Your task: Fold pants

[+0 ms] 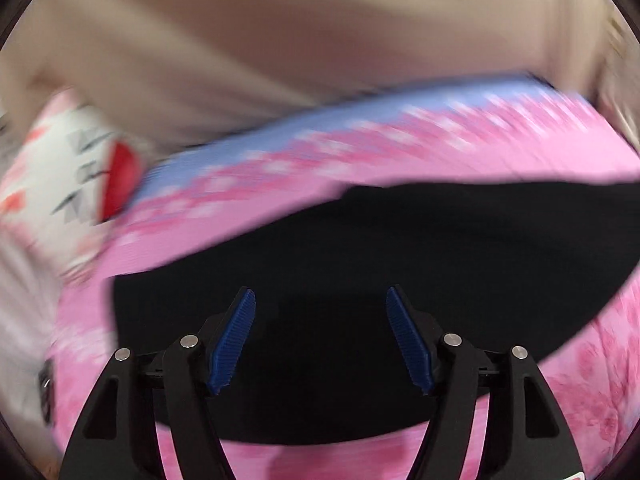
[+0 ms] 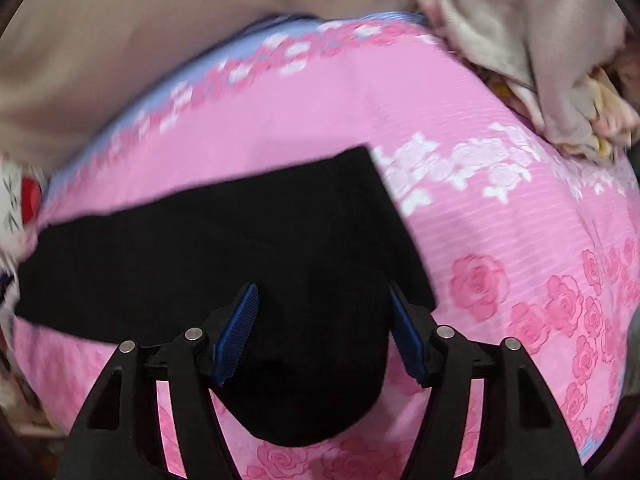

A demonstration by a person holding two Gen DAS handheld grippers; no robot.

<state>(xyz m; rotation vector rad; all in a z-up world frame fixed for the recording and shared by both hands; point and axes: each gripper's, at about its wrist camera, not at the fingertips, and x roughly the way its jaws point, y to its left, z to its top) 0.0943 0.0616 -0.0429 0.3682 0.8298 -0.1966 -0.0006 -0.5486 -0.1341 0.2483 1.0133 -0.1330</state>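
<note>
The black pants (image 1: 380, 272) lie flat on a pink rose-print bedsheet (image 1: 320, 160). In the left wrist view they fill the lower middle, stretching right. My left gripper (image 1: 321, 300) is open and empty just above them, blue pads apart. In the right wrist view the pants (image 2: 224, 248) run from the left edge to a squared end at centre, with a rounded part near the bottom. My right gripper (image 2: 323, 298) is open and empty over that end, holding nothing.
A beige wall or headboard (image 1: 280, 32) stands behind the bed. A white patterned pillow with a red patch (image 1: 80, 168) lies at the left. A heap of pale crumpled clothes (image 2: 532, 52) sits at the bed's far right. The sheet (image 2: 500, 220) extends right of the pants.
</note>
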